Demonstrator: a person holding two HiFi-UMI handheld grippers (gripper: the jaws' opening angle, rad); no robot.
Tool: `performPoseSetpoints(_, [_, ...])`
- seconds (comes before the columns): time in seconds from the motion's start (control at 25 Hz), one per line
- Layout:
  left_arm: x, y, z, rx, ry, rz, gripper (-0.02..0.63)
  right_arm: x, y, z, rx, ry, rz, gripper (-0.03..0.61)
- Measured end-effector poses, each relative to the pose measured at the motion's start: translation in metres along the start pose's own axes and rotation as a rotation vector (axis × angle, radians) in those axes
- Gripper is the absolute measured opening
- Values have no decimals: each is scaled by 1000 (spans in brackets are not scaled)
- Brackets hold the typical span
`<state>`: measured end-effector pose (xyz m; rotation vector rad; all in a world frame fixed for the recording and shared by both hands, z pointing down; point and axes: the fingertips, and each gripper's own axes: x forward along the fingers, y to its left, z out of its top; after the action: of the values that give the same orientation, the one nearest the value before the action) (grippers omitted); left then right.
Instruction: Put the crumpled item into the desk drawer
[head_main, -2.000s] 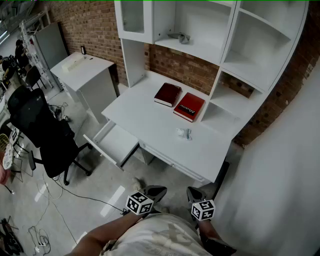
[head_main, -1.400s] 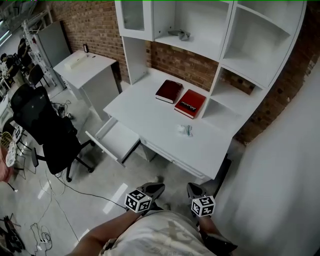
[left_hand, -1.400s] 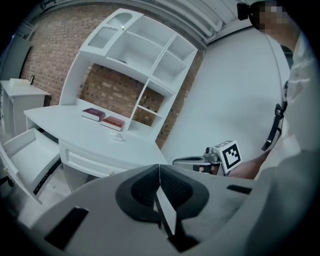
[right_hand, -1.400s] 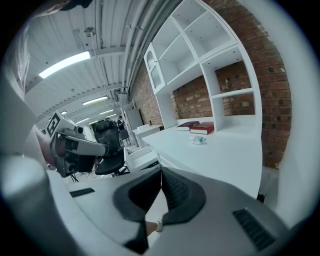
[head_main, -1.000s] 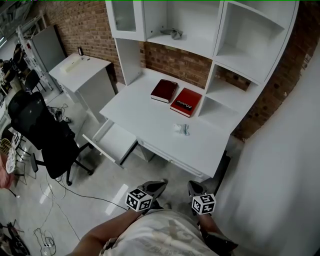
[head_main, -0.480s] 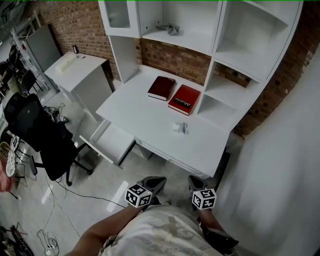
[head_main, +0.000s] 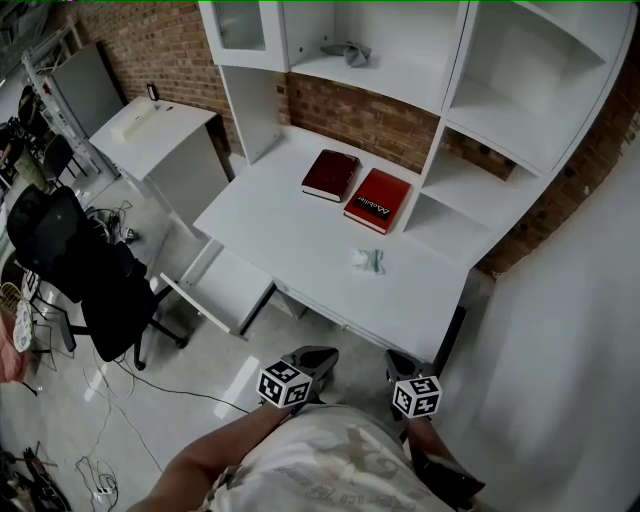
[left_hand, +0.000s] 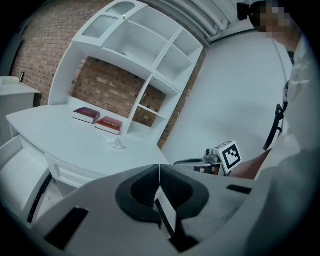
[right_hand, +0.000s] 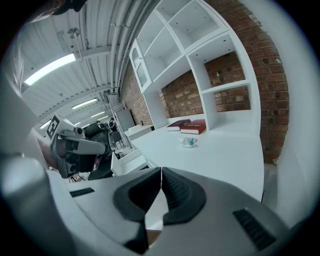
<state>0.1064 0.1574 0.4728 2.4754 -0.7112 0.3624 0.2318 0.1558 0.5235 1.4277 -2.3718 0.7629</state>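
Note:
A small crumpled pale item (head_main: 367, 262) lies on the white desk (head_main: 300, 240), just in front of two red books; it also shows as a small crumpled wad (left_hand: 116, 143) in the left gripper view and a pale wad (right_hand: 189, 142) in the right gripper view. The desk drawer (head_main: 222, 290) stands pulled open at the desk's front left, with nothing visible inside. Both grippers are held low near the person's body, well short of the desk. My left gripper (head_main: 318, 356) is shut and holds nothing. My right gripper (head_main: 397, 362) is shut too, with nothing between its jaws.
Two red books (head_main: 358, 190) lie side by side at the desk's back. A white hutch with shelves (head_main: 420, 70) rises behind, a grey cloth (head_main: 348, 50) on one shelf. A black office chair (head_main: 85, 280) and a white cabinet (head_main: 165, 145) stand to the left. A white wall (head_main: 560, 380) is at right.
The head view has shifted slightly, so the desk sits a little differently in frame. Both grippers stay shut and low by the body.

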Motion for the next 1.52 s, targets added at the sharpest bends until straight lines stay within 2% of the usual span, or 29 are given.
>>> performPoseSetpoints(0.4, [35, 37, 37, 20, 7, -47, 21, 30, -25, 36, 6, -4, -49, 25])
performPoseSetpoints(0.84, [59, 65, 60, 24, 16, -96, 21, 43, -34, 50, 29, 16, -97, 24])
performPoseSetpoints(1.52, [93, 108, 92, 64, 62, -189, 21, 76, -52, 76, 111, -30, -185, 25])
